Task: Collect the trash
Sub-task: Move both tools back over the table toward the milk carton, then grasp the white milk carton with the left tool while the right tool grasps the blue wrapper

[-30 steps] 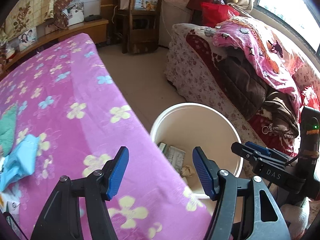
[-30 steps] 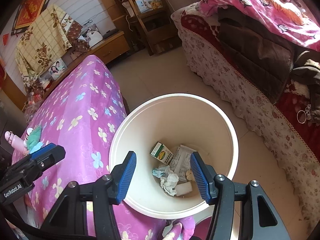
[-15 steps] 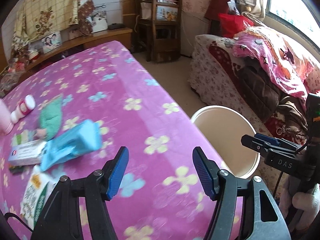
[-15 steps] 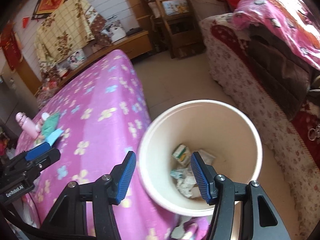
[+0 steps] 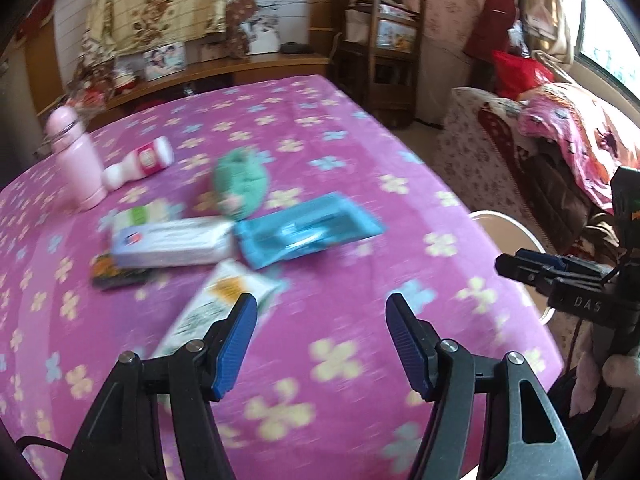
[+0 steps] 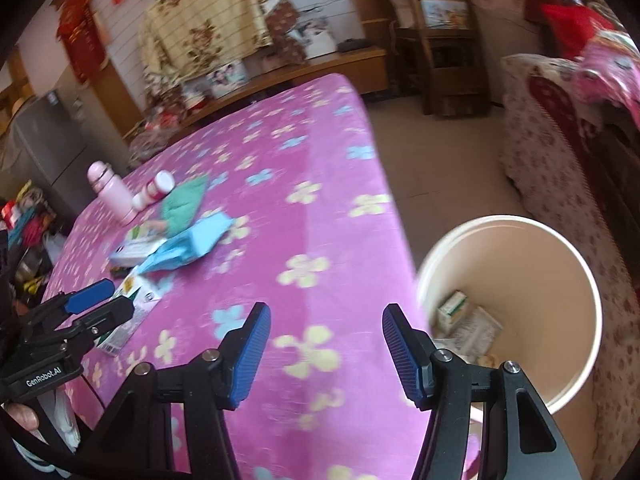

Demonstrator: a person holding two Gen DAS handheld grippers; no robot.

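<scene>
Trash lies on the pink flowered tablecloth [image 5: 344, 152]: a blue plastic wrapper [image 5: 308, 230], a white-and-blue box [image 5: 172, 242], a white packet [image 5: 208, 308], a dark wrapper [image 5: 116, 274] and a green crumpled cloth [image 5: 240, 178]. My left gripper [image 5: 320, 336] hovers open and empty over the cloth, its left pad just in front of the white packet. My right gripper [image 6: 326, 350] is open and empty above the table's right edge. The cream bin [image 6: 520, 304] stands on the floor beside the table, with a green-and-white carton [image 6: 452, 306] and papers inside.
A pink bottle [image 5: 78, 160] stands at the table's far left, a small white-and-red bottle [image 5: 140, 162] lies next to it. A floral sofa with blankets [image 6: 568, 152] runs along the right. A wooden chair [image 5: 392, 56] and a low shelf [image 5: 224, 68] are at the back.
Both grippers have swung left, away from the bin and over the table. The trash pile has come into the left wrist view; the bin has slid to the right. Jaws look the same.
</scene>
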